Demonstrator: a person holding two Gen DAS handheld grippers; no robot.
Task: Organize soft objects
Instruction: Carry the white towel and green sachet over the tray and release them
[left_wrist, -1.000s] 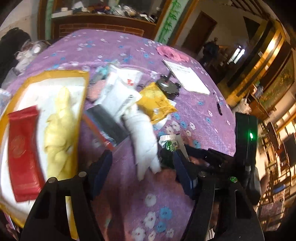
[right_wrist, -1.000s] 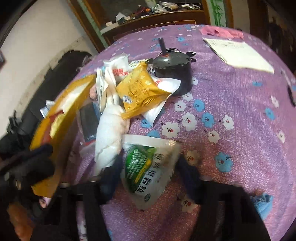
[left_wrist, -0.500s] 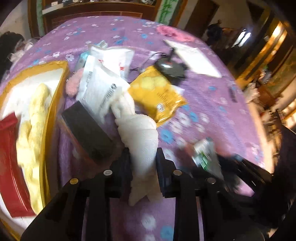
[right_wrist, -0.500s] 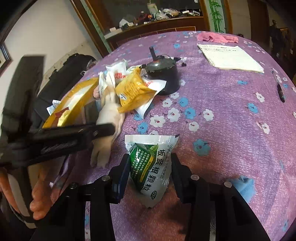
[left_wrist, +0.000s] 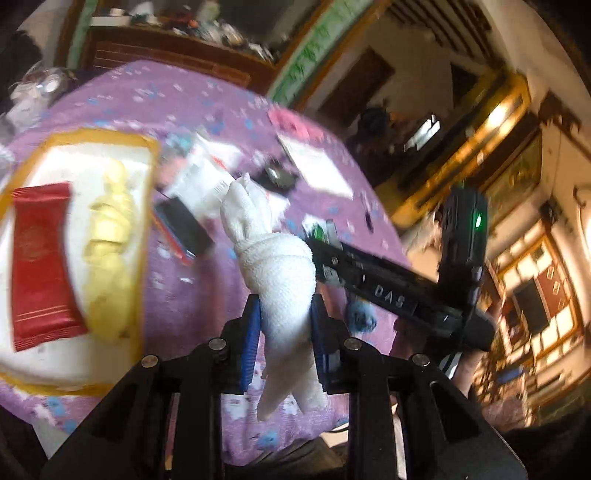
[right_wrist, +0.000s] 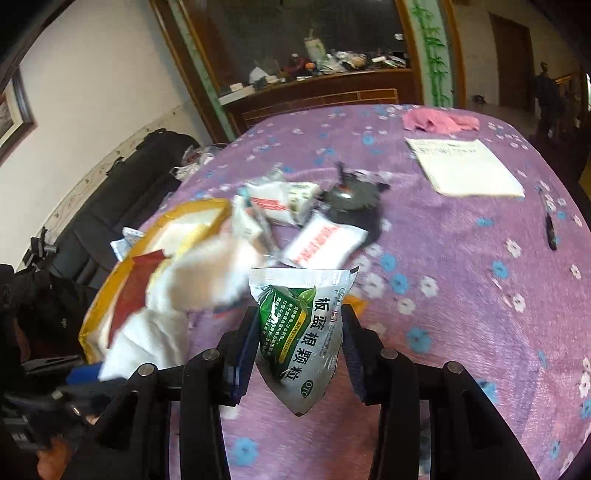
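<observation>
White towelling, a rolled cloth (left_wrist: 275, 266), is now clamped between the fingers of the left gripper (left_wrist: 284, 332), which were wide a second ago and have just closed on it. It has left the purple surface (left_wrist: 192, 295) and hangs beside the yellow-rimmed tray (left_wrist: 147, 206). The right gripper (right_wrist: 299, 354) holds a green sachet (right_wrist: 301, 332), also lifted. I judge both go into the tray next.
</observation>
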